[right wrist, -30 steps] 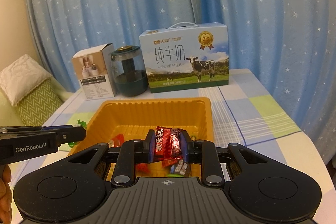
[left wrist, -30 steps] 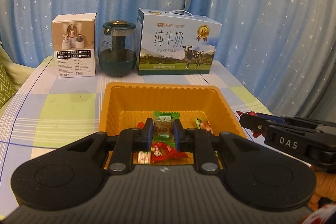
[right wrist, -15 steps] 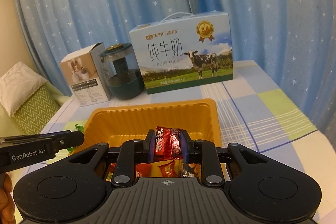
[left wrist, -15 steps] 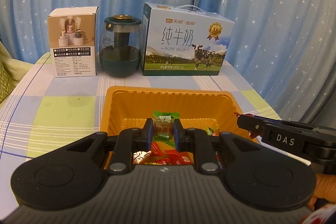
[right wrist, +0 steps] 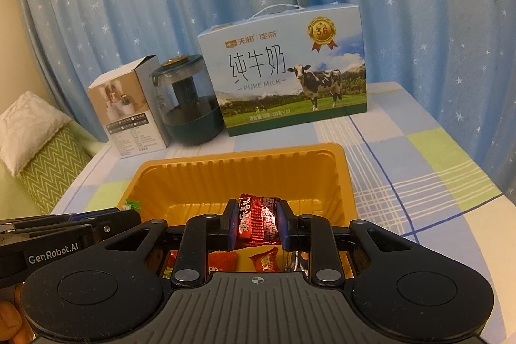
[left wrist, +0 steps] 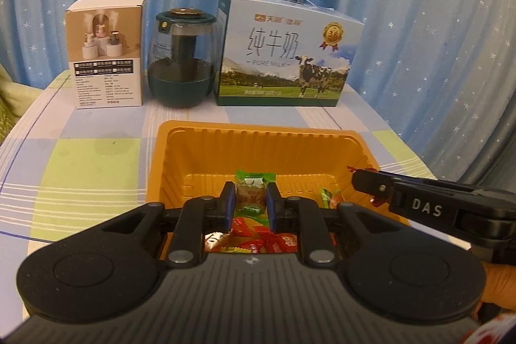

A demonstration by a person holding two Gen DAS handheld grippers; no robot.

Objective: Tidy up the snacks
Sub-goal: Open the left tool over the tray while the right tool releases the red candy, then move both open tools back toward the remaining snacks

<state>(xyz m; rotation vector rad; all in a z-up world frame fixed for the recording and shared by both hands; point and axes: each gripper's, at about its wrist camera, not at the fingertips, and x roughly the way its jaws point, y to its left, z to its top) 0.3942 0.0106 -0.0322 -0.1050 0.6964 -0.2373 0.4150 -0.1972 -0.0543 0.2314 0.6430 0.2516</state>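
I have both grippers over the near end of the orange tray (left wrist: 180, 157) on the checked worktop (left wrist: 80, 170). My left gripper (left wrist: 250, 202) has its fingers narrowed tight on a green-wrapped candy (left wrist: 251, 194), held above the tray's floor. My right gripper (right wrist: 256, 223) pinches a red snack packet (right wrist: 256, 221) the same way. Beneath them, loose red and orange sweets (left wrist: 274, 242) lie in the tray. At the far edge stand a small white box (left wrist: 108, 54), a dark green jar (left wrist: 182, 63) and a milk carton (left wrist: 287, 54), in front of a blue starred curtain (left wrist: 419, 21).
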